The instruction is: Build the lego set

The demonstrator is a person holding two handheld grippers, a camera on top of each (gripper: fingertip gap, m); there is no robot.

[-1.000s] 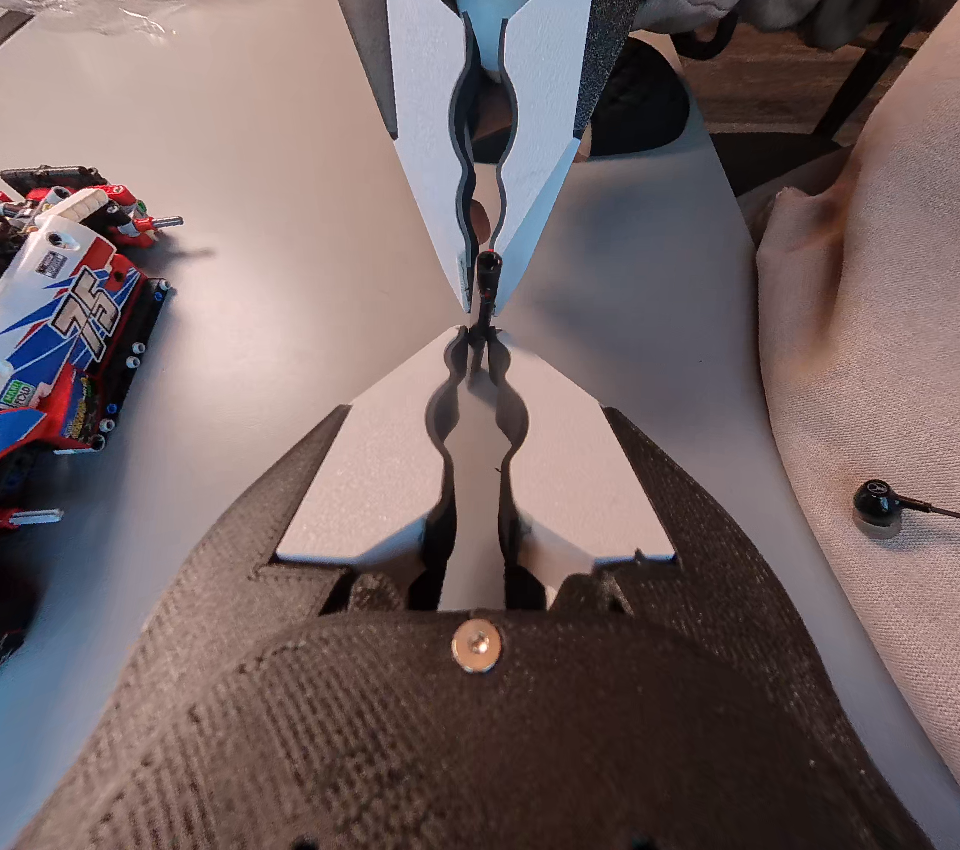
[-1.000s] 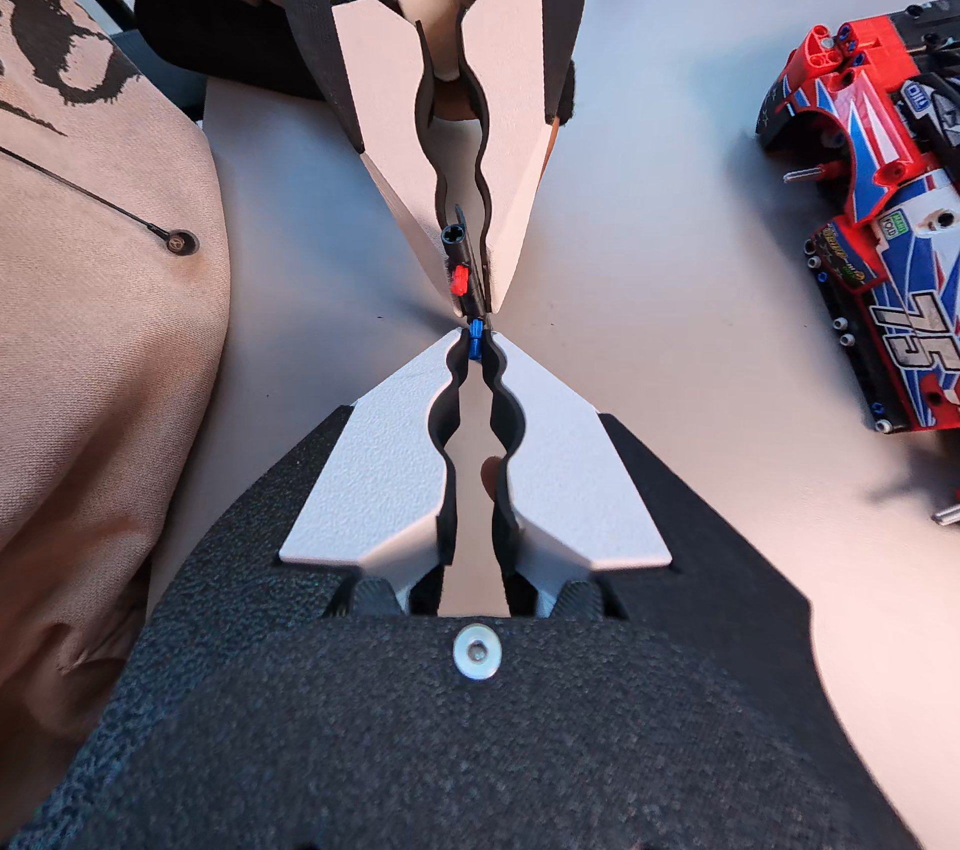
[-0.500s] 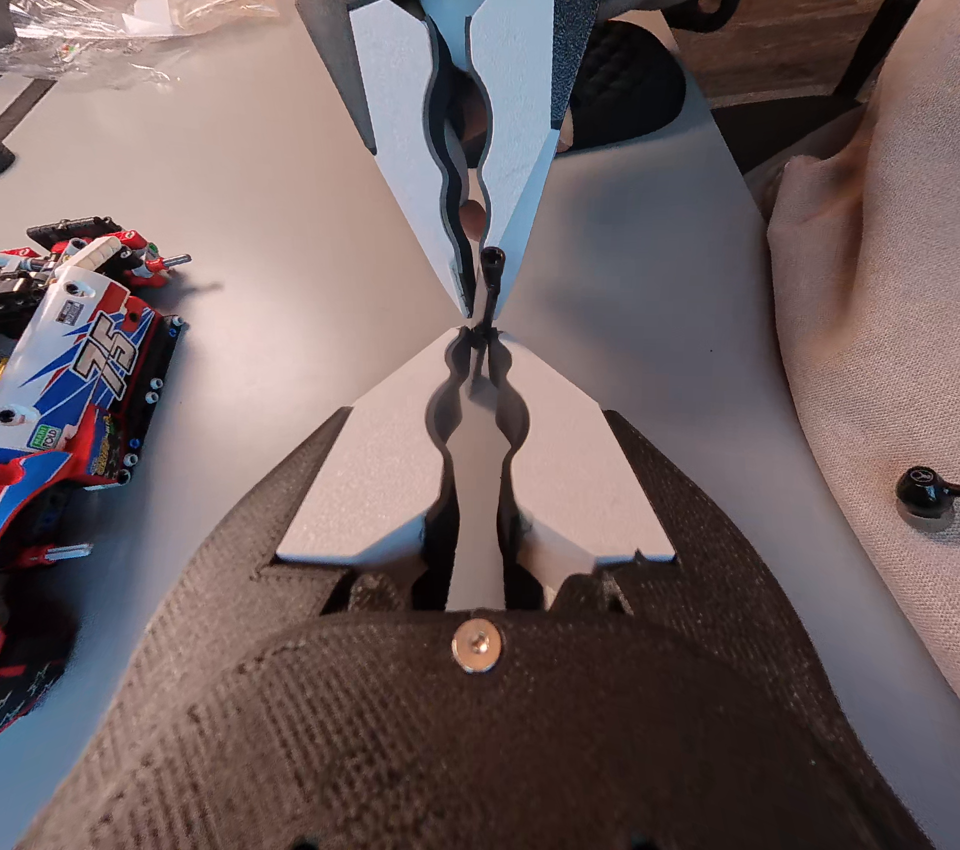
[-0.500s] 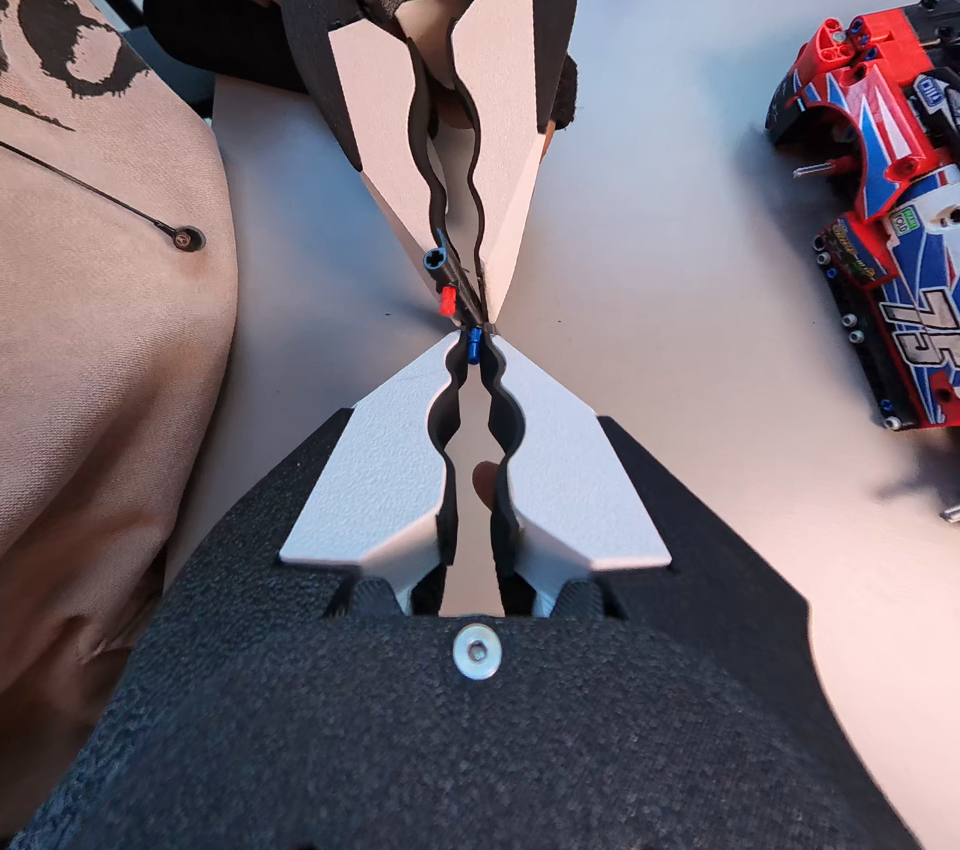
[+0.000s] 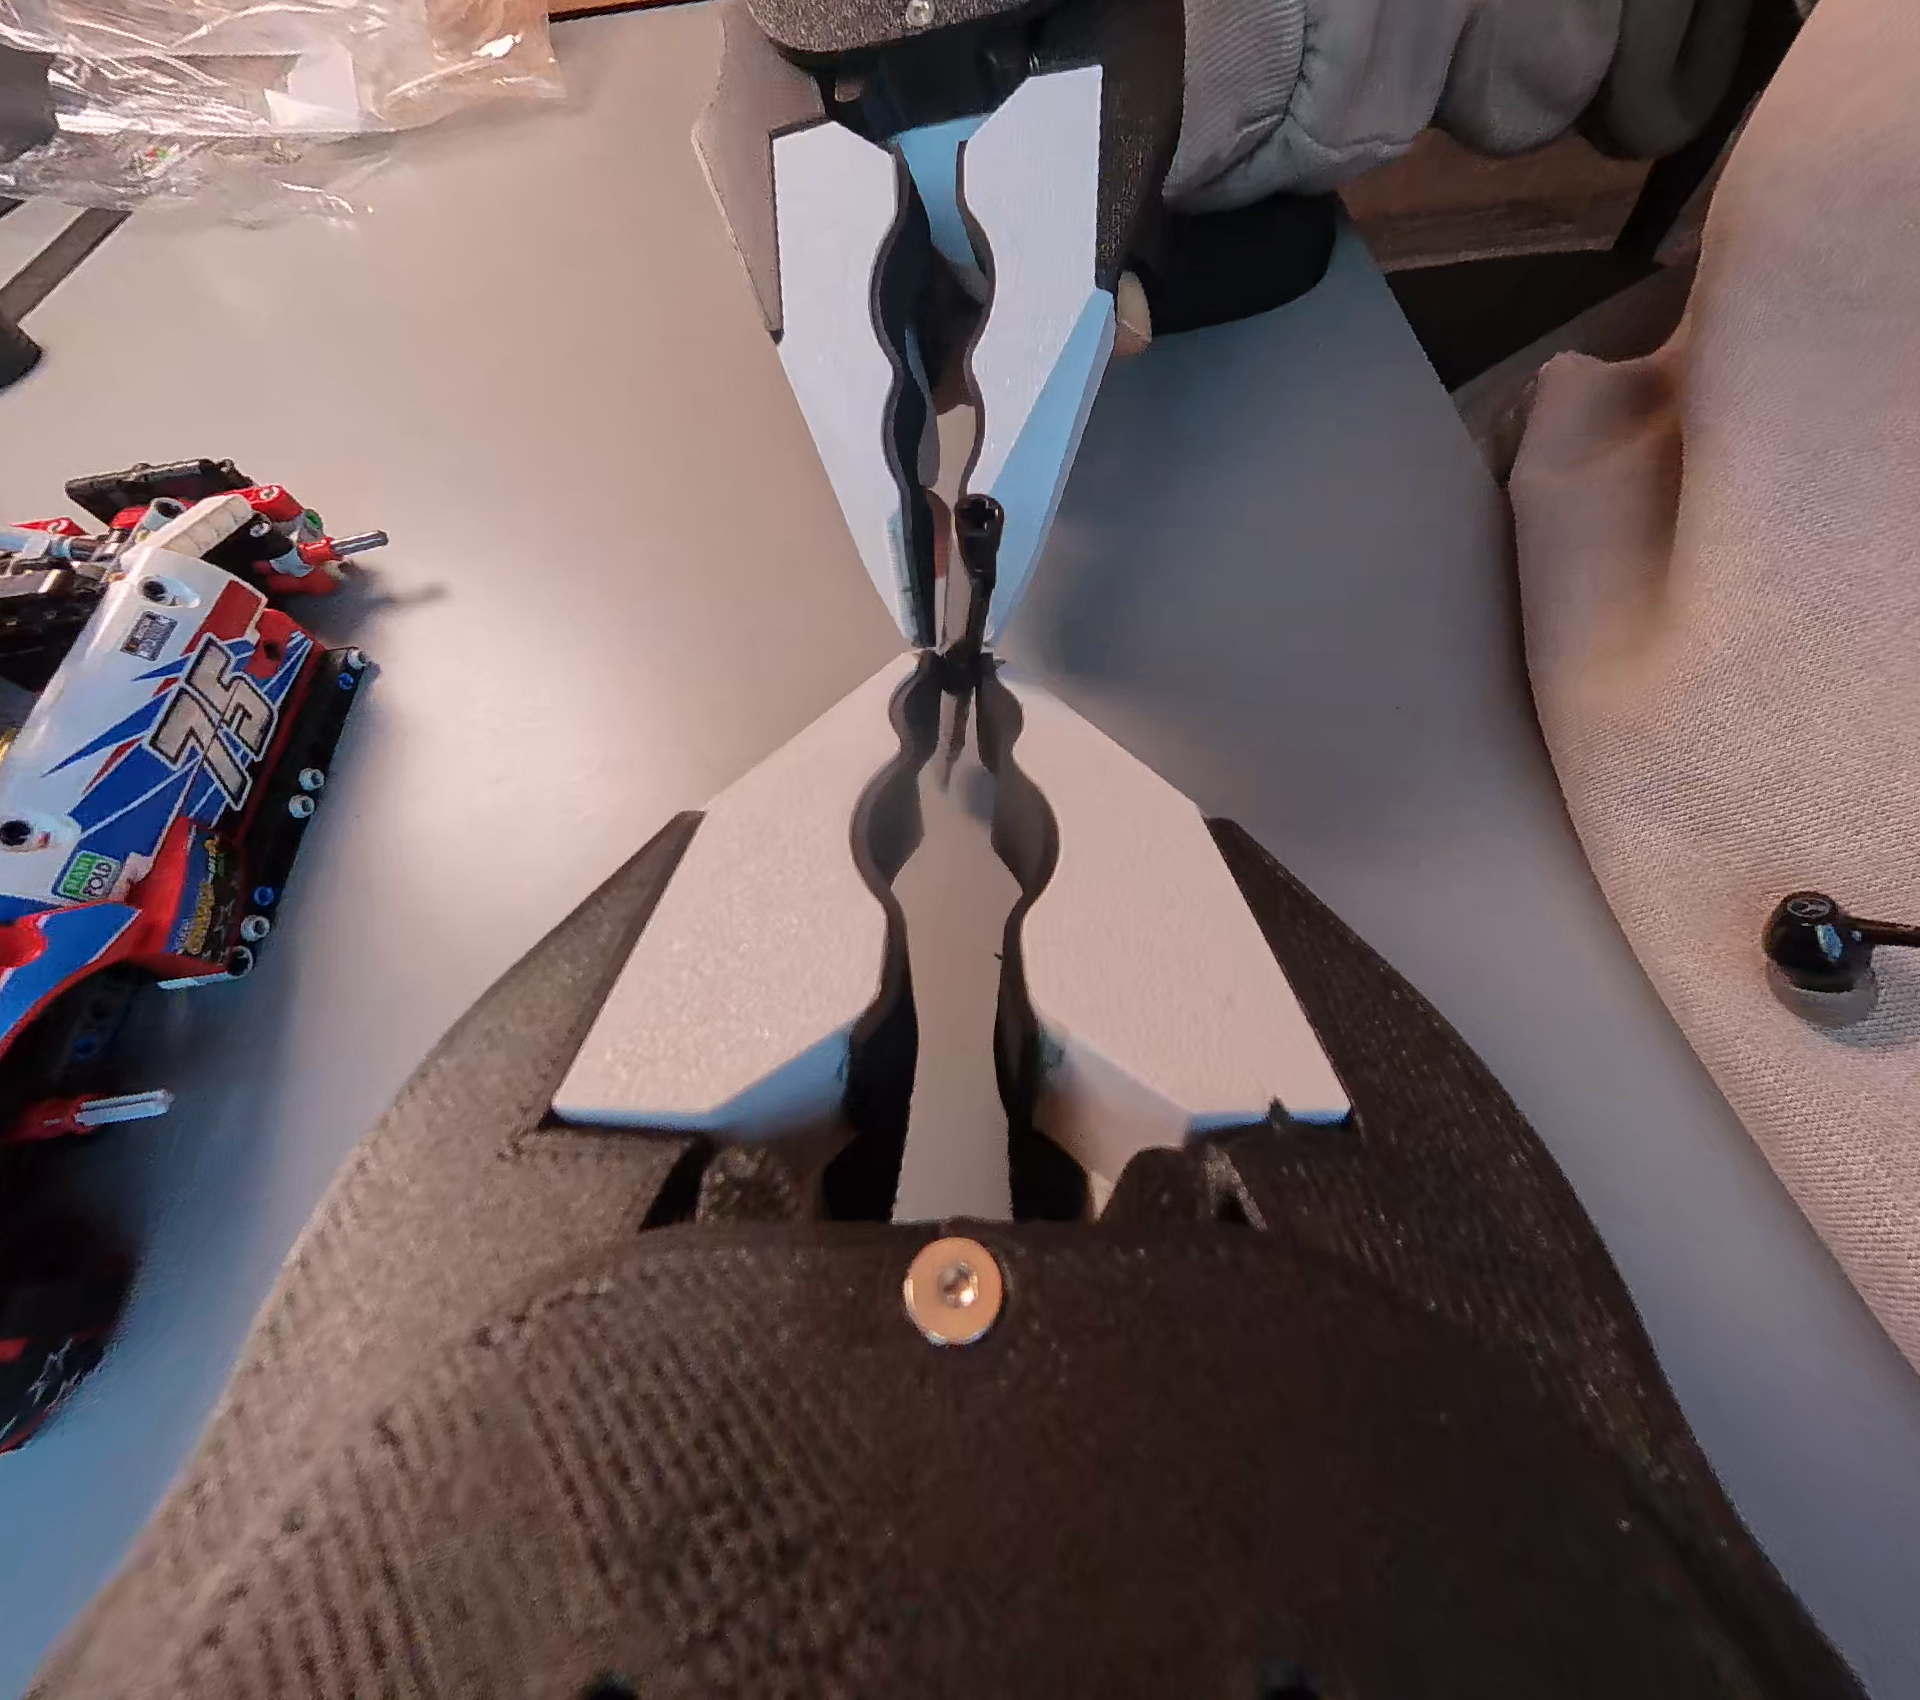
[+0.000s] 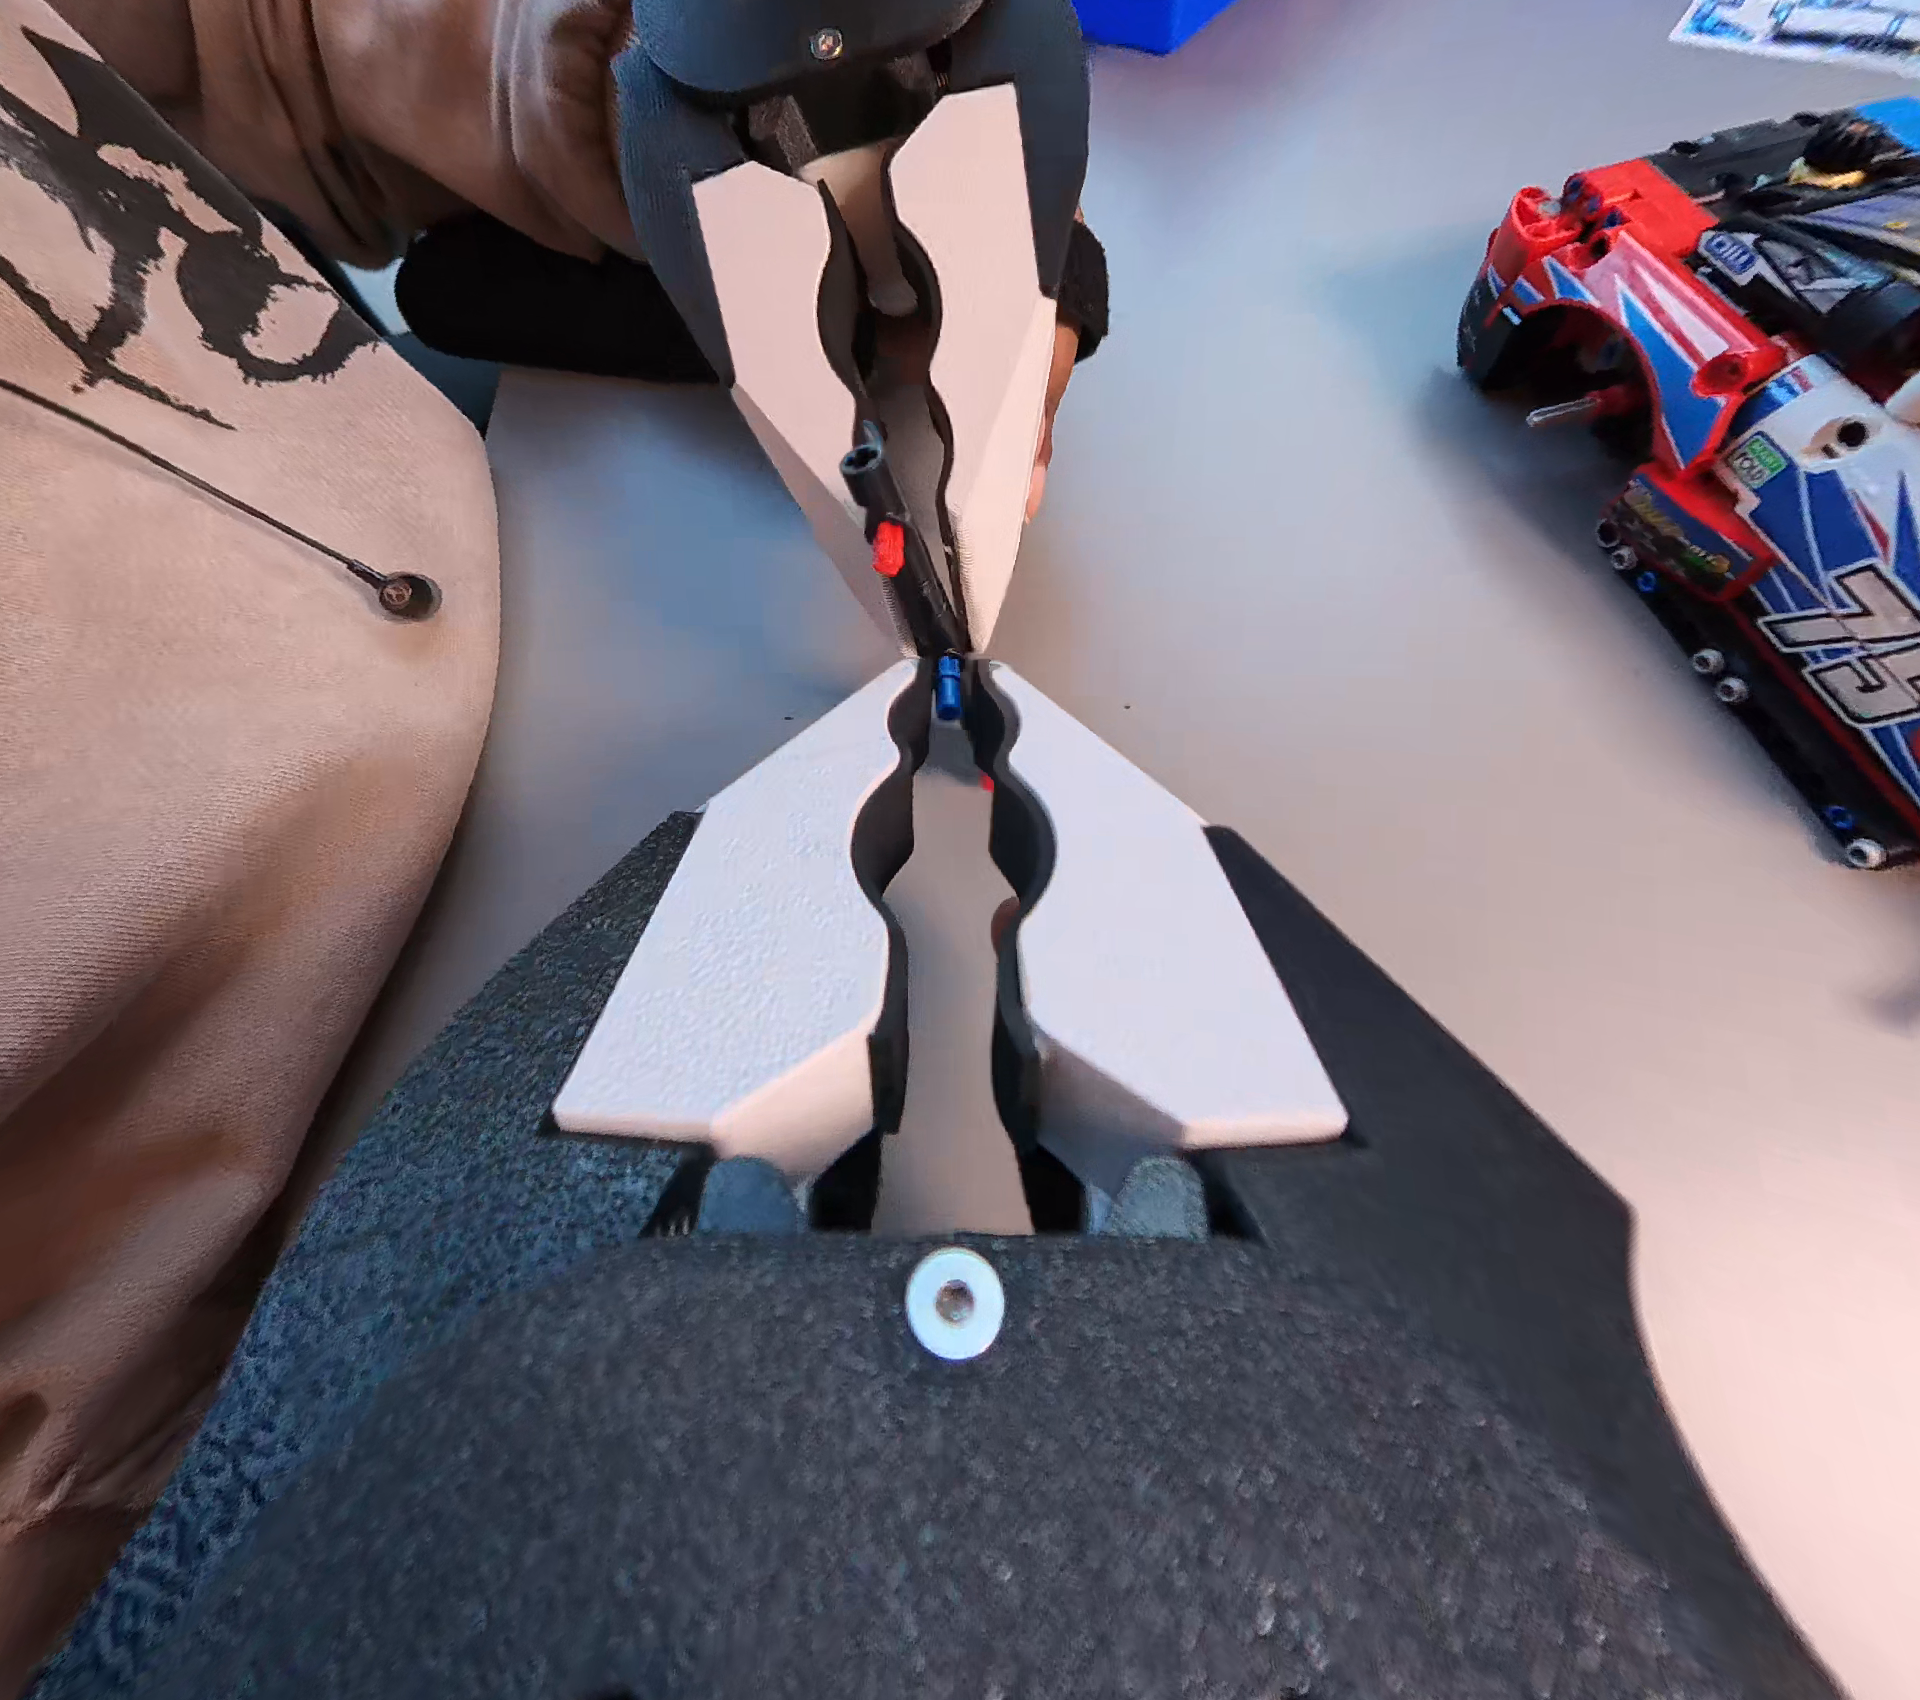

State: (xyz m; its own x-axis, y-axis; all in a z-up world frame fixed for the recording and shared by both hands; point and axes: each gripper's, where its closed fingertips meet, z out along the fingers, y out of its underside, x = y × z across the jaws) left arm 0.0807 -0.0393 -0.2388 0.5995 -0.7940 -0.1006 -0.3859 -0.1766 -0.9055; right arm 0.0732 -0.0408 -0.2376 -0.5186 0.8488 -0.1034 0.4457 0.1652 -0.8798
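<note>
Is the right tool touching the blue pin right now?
Touching. The right wrist view shows the blue pin pinched between the closed tips of the right tool, with no gap on either side, above the grey table.

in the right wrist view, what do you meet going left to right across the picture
beige sleeve → black lego rod with a red piece, held where the left gripper and right gripper tips meet → bare grey table → red, white and blue lego car

Printed decals on lego car [image 5: 156, 746]
</note>
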